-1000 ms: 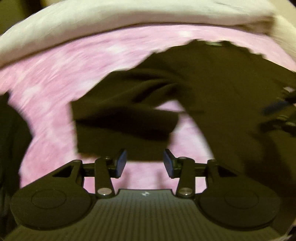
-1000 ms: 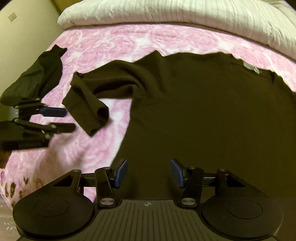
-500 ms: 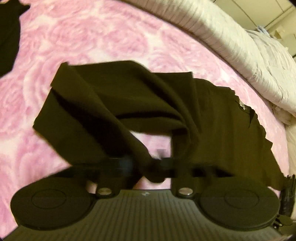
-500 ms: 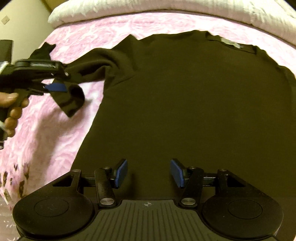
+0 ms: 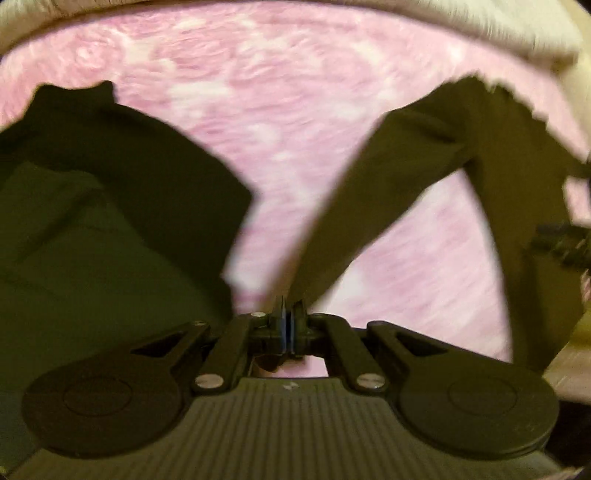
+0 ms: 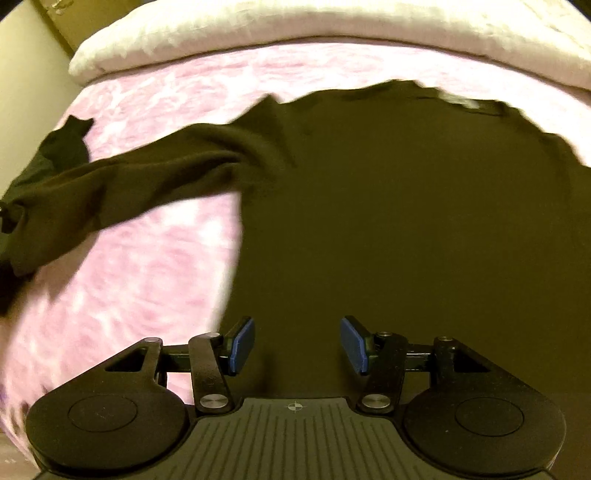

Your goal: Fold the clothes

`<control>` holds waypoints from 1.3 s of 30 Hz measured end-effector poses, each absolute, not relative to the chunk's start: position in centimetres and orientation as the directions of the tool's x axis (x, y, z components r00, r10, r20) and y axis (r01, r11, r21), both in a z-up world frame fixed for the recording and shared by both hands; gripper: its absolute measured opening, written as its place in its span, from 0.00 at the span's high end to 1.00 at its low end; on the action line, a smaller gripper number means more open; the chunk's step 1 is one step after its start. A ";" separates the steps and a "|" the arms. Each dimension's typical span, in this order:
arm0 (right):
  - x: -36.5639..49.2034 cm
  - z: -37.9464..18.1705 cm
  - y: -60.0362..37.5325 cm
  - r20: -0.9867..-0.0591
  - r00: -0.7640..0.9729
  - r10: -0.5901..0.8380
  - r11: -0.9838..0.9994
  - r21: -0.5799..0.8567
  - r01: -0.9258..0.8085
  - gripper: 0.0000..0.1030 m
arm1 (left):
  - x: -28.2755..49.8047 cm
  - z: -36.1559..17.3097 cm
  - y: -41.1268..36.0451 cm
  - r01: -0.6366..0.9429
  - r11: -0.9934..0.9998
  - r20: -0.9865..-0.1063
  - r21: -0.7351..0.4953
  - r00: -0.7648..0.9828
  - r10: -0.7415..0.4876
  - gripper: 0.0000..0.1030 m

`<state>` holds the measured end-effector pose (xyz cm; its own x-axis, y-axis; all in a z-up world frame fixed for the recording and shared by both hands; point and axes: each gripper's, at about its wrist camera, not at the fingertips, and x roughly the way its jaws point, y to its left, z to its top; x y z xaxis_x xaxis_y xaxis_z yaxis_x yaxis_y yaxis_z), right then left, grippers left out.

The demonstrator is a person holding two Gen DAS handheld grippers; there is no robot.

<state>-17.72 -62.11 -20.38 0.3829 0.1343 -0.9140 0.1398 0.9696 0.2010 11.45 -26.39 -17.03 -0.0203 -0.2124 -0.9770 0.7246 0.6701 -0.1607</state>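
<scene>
Right wrist view: a dark brown long-sleeved sweater of soft, matte knit lies spread flat on a pink blanket with a mottled rose pattern and plush nap. A white, crinkled quilt is bunched along the far edge of the bed. A small pale label sits at the neckline; its writing is too blurred to read. One sleeve is stretched taut out to the left, off the blanket. The right gripper hovers over the sweater's lower body, blue pads well apart, nothing between them. Left wrist view, blurred: the left gripper is clenched on the cuff end of that sleeve, the cloth rising from the closed pads towards the body. A second dark garment lies folded at left on the blanket.
</scene>
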 end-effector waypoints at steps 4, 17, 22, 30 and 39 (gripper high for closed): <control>-14.6 -20.6 -56.0 -0.900 0.398 0.177 0.967 0.235 0.101 0.46 | 14.4 -16.5 -25.8 0.787 0.613 -0.976 -0.067 0.077 -0.206 1.00; -9.6 -22.0 -48.8 -0.897 0.397 0.197 0.979 0.204 -0.023 0.46 | 20.6 -19.5 -24.1 0.653 0.752 -0.944 -0.089 0.186 -0.273 0.91; -9.5 -22.4 -48.9 -0.900 0.390 0.195 0.978 0.210 -0.005 0.46 | 21.1 -19.6 -21.6 0.560 0.814 -0.924 -0.155 0.209 -0.320 0.59; -10.2 -23.0 -49.1 -0.902 0.380 0.203 0.973 0.228 0.021 0.46 | 18.1 -22.2 -21.9 0.497 0.833 -0.925 -0.242 0.142 -0.354 0.53; -11.6 -22.0 -50.6 -0.904 0.392 0.169 0.977 0.206 0.053 0.46 | 16.3 -19.0 -19.4 0.460 0.852 -0.921 -0.251 0.157 -0.356 0.96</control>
<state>-11.61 -50.63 -21.96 0.3918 0.1693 -0.9043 0.0527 0.9772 0.2058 16.28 -19.43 -19.00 0.1574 -0.3562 -0.9211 0.4596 0.8520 -0.2509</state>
